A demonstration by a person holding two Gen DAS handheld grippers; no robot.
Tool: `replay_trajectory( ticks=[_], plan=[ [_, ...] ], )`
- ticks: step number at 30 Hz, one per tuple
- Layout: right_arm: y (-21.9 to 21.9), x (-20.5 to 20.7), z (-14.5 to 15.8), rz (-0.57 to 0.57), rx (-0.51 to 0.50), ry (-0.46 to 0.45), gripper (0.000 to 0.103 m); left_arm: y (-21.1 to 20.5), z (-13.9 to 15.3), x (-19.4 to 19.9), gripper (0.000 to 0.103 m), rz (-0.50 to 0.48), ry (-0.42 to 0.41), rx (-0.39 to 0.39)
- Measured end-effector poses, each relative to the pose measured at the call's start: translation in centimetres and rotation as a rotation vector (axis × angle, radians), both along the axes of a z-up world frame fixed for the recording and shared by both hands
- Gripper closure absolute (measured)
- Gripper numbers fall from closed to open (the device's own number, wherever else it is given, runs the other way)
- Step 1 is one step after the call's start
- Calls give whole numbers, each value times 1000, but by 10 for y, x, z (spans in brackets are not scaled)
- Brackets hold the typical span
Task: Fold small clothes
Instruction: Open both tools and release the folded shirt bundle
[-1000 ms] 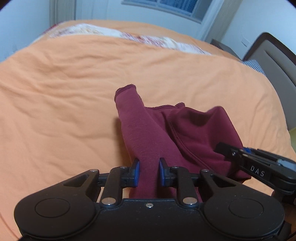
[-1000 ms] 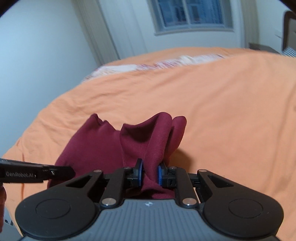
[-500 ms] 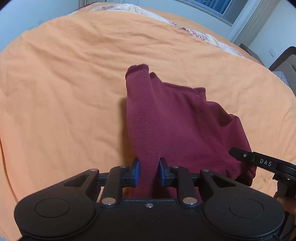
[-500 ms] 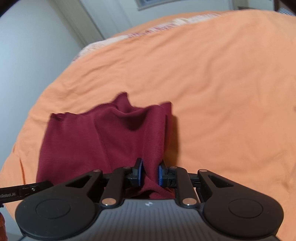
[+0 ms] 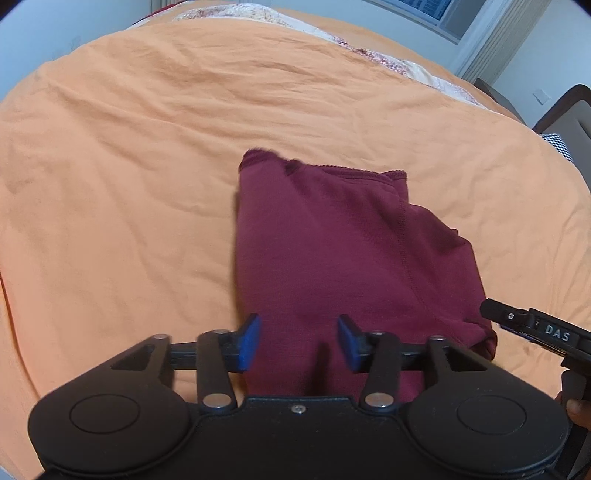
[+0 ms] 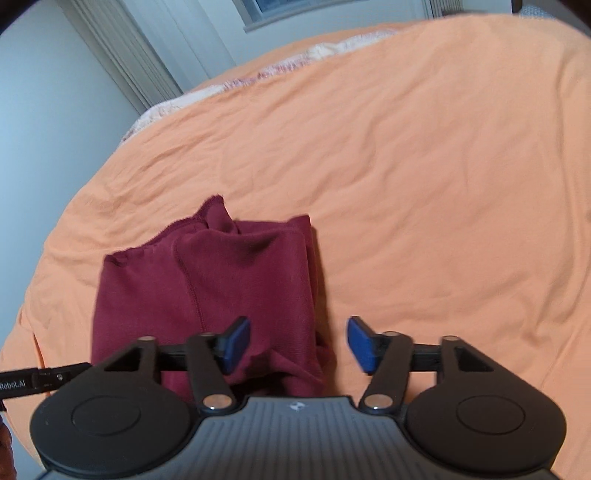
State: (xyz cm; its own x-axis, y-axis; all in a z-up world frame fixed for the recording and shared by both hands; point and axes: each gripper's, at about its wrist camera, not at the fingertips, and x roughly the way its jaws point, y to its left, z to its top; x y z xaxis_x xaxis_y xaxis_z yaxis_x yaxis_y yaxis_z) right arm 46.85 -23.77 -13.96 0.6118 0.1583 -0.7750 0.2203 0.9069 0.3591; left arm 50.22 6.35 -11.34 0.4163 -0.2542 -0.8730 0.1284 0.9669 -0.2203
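Covering nearly the whole of both views, an orange bedspread (image 5: 147,155) lies creased over the bed, with a strip of pale patterned bedding (image 5: 369,55) showing along its far edge. Behind that stand white walls, a window (image 6: 280,9) with a sill, and pleated curtains (image 6: 125,62) at the far left of the right wrist view. A dark padded headboard (image 5: 569,110) rises at the far right of the left wrist view.

The maroon garment (image 5: 332,251) lies folded on the bedspread near the person, its hemmed edge at the far side and a stitched seam running down it.

The left tool (image 5: 298,341) hangs over the garment's near edge with its blue pads (image 5: 248,341) spread apart and holding nothing. The right tool (image 6: 298,345) is likewise spread wide, empty, one pad above the cloth's near right corner and the other above bare bedspread.

White letters "DAS" (image 5: 557,336) read on the side of the right tool in the left wrist view; "Robot.AI" (image 6: 13,385), cut off at the frame edge, reads on the left tool's side in the right wrist view.
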Motion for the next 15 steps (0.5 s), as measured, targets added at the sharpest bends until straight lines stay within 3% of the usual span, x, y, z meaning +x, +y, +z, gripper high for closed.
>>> replay_trajectory(
  ticks=[4,9,13,15],
  plan=[
    [7,-11,14,19,-58,-28,9,-4,9,-6,27,-28,-40,39],
    [17,-19,32,26,-119,-78,0,-4,17,-15,17,-54,-76,72],
    [23,-26,46,27,-157,-114,0,0,23,-24,6,-28,-126,112],
    [24,-31,50,26,-184,-128,0,2,28,-30,6,-6,-161,119]
  ],
)
